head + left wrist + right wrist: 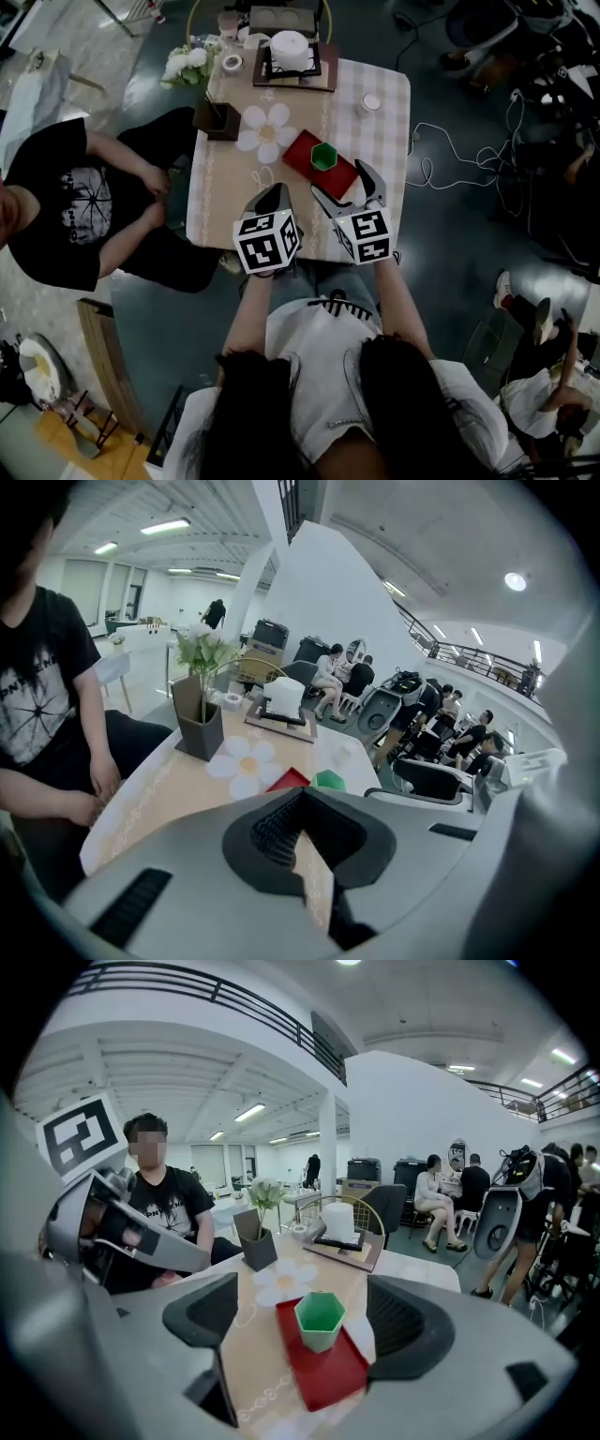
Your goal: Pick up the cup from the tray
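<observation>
- Dark hair (309,412) of the person holding both tools fills the bottom of the head view; she stands at the table's near edge, so both tools reach in from that side.
- Left gripper (275,195) sits over the near edge, left of the tray. Jaws together, nothing between them. Looks parked, out of the way.
- Right gripper (342,183) has its jaws wide apart, aimed at the cup (320,1320). In the right gripper view the cup sits centred in the gap, touching neither pad. My read: lined up for the grab, not closed yet.
- Cup is green, 6-sided, upright, open end up, on the red tray (302,152).
- Tray lies diagonally on the table (211,216), between its middle and the near edge, just right of the flower-shaped mat (266,130). Cup stands on the tray's far-right part.
- Approach is low and level, probably so the pads meet the cup's side walls.
- Risk: flat faces could twist in the grip if the pads land on corners.
- 1 seated person in a black shirt (66,202) at the left edge, hands in lap, clear of the work.
</observation>
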A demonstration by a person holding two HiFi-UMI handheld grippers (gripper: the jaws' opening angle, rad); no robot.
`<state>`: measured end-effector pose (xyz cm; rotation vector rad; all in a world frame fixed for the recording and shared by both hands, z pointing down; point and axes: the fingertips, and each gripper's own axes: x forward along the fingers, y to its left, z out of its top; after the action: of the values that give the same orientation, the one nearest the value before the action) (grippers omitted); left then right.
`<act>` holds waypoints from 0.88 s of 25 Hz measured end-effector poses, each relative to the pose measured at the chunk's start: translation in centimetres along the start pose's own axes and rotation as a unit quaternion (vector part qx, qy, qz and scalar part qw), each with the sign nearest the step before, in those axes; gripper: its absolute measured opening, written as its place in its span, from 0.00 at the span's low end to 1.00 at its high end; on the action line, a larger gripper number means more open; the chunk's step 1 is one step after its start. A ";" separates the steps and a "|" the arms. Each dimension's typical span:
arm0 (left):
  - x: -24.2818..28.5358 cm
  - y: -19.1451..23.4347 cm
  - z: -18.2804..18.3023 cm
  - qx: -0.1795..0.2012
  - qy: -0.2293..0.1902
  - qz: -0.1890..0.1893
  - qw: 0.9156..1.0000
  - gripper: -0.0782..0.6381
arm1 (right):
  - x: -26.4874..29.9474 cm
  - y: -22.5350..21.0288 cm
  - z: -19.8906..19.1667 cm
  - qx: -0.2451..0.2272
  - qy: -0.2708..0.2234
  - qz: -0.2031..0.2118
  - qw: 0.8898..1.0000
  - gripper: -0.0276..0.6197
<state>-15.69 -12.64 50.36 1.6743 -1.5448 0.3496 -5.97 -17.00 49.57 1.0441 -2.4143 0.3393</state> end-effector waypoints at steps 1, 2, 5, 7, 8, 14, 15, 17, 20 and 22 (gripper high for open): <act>0.4 0.2 0.1 -0.002 0.001 0.003 1.000 0.12 | 0.7 -0.2 -0.2 -0.001 0.005 0.000 1.000 0.68; 0.8 0.5 0.2 -0.004 0.002 0.006 1.000 0.12 | 1.4 -0.4 -0.4 -0.003 0.010 0.001 1.000 0.68; 1.9 1.1 0.4 -0.015 0.009 0.014 1.000 0.12 | 3.4 -0.8 -1.0 -0.005 0.030 0.006 1.000 0.69; 2.7 1.5 0.4 -0.021 0.015 0.018 1.000 0.12 | 4.5 -1.0 -1.4 -0.006 0.041 0.010 0.999 0.69; 3.1 1.6 0.5 -0.023 0.017 0.020 0.999 0.12 | 5.1 -1.1 -1.8 -0.006 0.049 0.014 0.999 0.69; 5.3 2.2 0.2 -0.034 0.038 0.033 0.998 0.12 | 8.3 -1.7 -4.1 -0.013 0.101 0.032 0.994 0.69; 5.6 2.3 0.1 -0.034 0.042 0.034 0.998 0.12 | 8.8 -1.7 -4.6 -0.015 0.110 0.036 0.993 0.69; 6.3 2.3 0.0 -0.036 0.049 0.037 0.997 0.12 | 9.6 -1.7 -5.4 -0.023 0.129 0.044 0.990 0.68; 7.0 2.4 -0.2 -0.038 0.056 0.042 0.997 0.12 | 10.5 -1.6 -6.3 -0.035 0.153 0.053 0.986 0.68; 7.3 2.5 -0.3 -0.039 0.059 0.046 0.996 0.12 | 10.9 -1.7 -6.9 -0.038 0.165 0.051 0.984 0.68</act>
<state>-16.36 -17.38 56.46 1.5004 -1.5312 0.4232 -8.85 -22.08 61.15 0.7652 -2.1673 0.4168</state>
